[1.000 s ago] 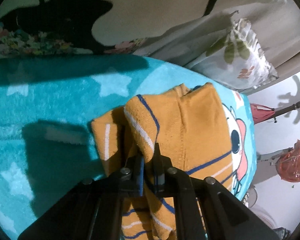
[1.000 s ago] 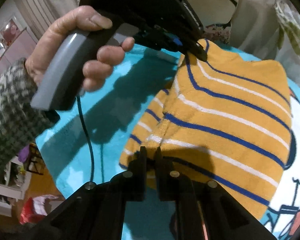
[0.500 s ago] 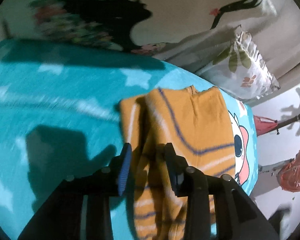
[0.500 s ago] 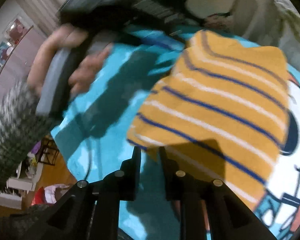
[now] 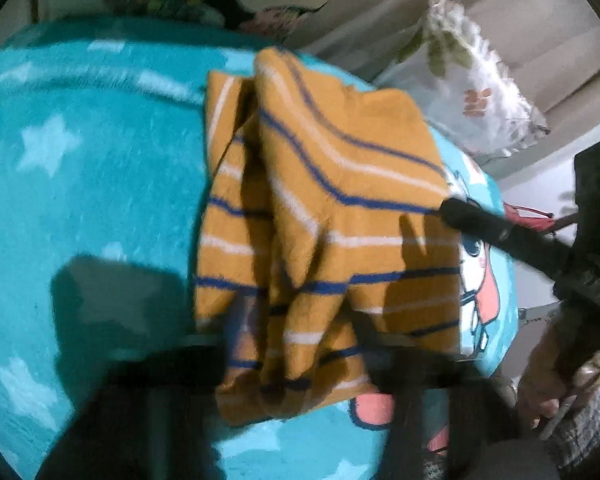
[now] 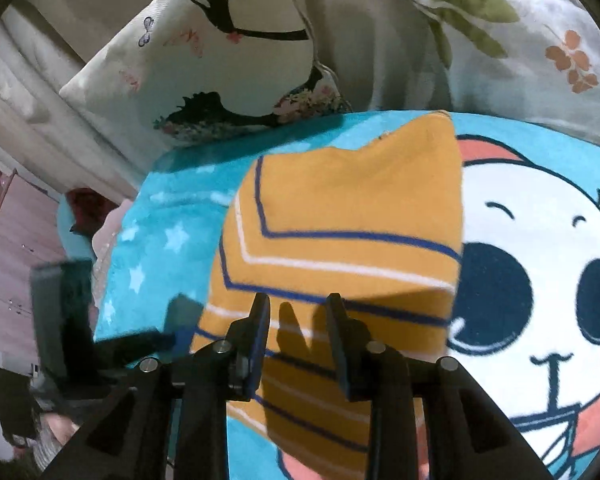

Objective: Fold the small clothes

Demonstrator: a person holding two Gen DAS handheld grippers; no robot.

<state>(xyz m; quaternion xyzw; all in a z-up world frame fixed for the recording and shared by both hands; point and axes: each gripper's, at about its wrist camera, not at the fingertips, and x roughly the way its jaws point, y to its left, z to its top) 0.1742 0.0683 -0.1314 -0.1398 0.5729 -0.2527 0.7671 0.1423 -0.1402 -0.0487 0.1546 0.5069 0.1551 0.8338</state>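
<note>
A small orange garment (image 5: 332,208) with blue and white stripes lies folded on a turquoise star blanket (image 5: 80,168); it also shows in the right wrist view (image 6: 340,232). My left gripper (image 5: 296,344) is blurred, open and empty, just above the garment's near edge. My right gripper (image 6: 298,312) is open and empty over the garment's near striped part. The right gripper's fingers (image 5: 472,216) reach over the garment's right edge in the left wrist view. The left gripper (image 6: 168,336) shows at the garment's left edge in the right wrist view.
A cartoon face print (image 6: 540,300) covers the blanket to the right of the garment. Floral and bird-print pillows (image 6: 228,48) lie behind it. A leaf-print pillow (image 5: 472,80) sits at the back right. The blanket's edge drops off at the left in the right wrist view.
Both grippers have let go of the garment and opened. They have pulled back from it, and the garment now lies folded on the blanket.
</note>
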